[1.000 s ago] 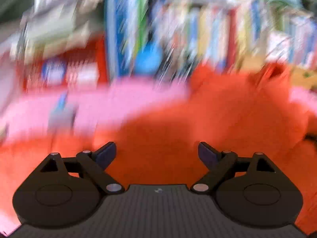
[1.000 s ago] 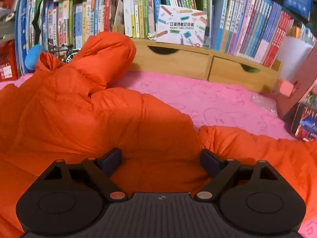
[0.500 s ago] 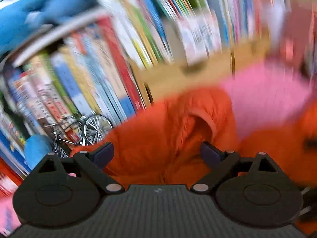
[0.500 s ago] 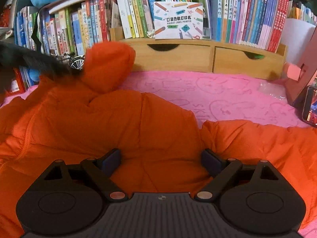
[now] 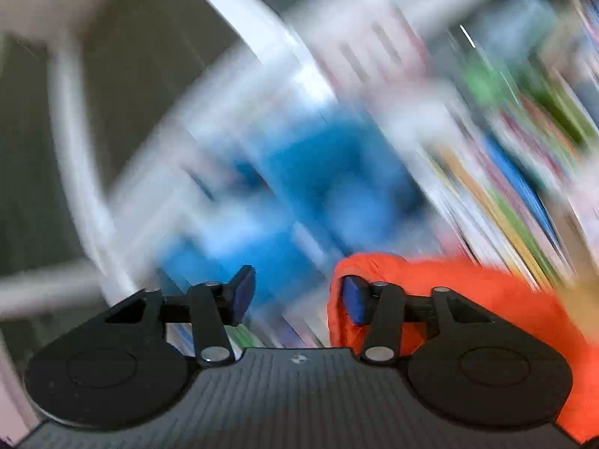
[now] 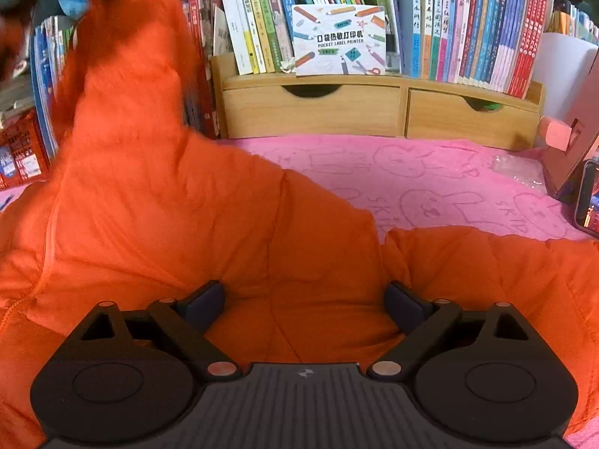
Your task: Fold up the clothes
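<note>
- jacket [image 6: 157, 224]: bright orange, quilted stitch lines
- cloth [image 6: 430, 183]: pink, with faint outlined rabbit drawings
- drawers [image 6: 314, 112]: pale wood
- book spines [image 6: 483, 26]: blue, pink, red, green
- box [image 6: 338, 41]: white, with coloured pencil pictures
- both grippers' pads [image 5: 355, 299]: dark blue

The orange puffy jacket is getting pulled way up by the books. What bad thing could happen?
1. The lifted part of the orange puffy jacket swings close to the upright books; it might knock some over.
2. In the left wrist view the left hand-held gripper has a gap between its pads, with fabric only at one side, so the jacket could slip and flop back onto the pink blanket.
</note>
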A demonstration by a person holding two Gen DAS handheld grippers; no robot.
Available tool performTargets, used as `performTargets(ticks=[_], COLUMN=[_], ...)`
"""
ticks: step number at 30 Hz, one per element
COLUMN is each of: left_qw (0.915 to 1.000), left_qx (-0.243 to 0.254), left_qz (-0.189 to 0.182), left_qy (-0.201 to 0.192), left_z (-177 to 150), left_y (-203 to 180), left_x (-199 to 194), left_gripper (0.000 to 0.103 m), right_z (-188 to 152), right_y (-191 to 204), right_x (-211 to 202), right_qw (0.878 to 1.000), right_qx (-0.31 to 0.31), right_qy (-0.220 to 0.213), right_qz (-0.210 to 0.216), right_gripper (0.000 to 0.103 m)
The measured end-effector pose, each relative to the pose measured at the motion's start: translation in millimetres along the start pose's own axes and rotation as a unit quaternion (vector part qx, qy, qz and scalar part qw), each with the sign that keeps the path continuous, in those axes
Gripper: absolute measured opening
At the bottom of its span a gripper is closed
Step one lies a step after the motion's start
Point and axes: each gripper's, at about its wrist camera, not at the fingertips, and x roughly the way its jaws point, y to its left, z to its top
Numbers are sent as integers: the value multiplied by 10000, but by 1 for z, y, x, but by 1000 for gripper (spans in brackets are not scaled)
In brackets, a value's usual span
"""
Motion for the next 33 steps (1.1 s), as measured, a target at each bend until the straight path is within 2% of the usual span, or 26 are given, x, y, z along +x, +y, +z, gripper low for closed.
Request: performTargets(ticks=[1,2,3,5,6,7,9,10,12,14,16,19,21,25,26,28,30,33], left_qw=[9987,9971,9966,9933,9902,9851,9679,9614,9534,9498,9469,9362,9274,8994,8958,8976,8991,8988], left_qx=[197,470,707,1066,1068,1014,945,967,1002,842,722,598,517,4,75,252,-6,-718], left_qz=[205,191,12,-402,-657,-952,-1539,-1742,-2005,-2196,-2380,-2825,-3134,-3809,-3868,-3738,-3523,-2845], left_qy=[-428,-576,-414,207,612,1015,1746,1899,2019,2062,2039,2003,1978,2146,2188,2321,2596,3257], left_z=[4,3,-1,-13,-22,-31,-48,-55,-64,-66,-68,-73,-76,-87,-93,-112,-130,-163], left_y=[3,0,-5,-14,-18,-21,-29,-31,-31,-21,-13,-7,-4,5,4,7,21,49], left_x=[-8,-11,-9,1,6,10,15,11,1,-11,-22,-50,-70,-129,-141,-153,-149,-126], left_gripper=[82,82,81,80,80,80,80,80,80,80,81,81,81,83,85,86,88,92], right_z=[0,0,0,-1,-1,-1,-1,-1,-1,0,-1,-2,-2,-2,-2,-2,-3,-2], right_y=[-2,-2,-3,-1,-1,-2,-2,-3,-4,-4,-5,-4,-4,-4,-5,-6,-6,-5], right_x=[-1,0,0,1,2,2,2,3,3,3,3,3,3,3,2,1,-1,-2], right_qw=[10000,10000,10000,10000,10000,10000,10000,10000,10000,10000,10000,10000,10000,9999,9999,9997,9995,9992], right_qx=[53,72,85,26,28,36,44,47,55,63,57,50,54,74,91,133,137,103], right_qy=[-30,-22,-8,21,25,27,27,27,28,28,23,16,16,1,-13,-51,-102,-133], right_qz=[53,54,47,3,11,22,34,39,50,61,59,61,70,103,126,199,249,349], right_gripper=[96,96,96,96,97,97,97,97,98,98,98,98,98,99,99,99,100,100])
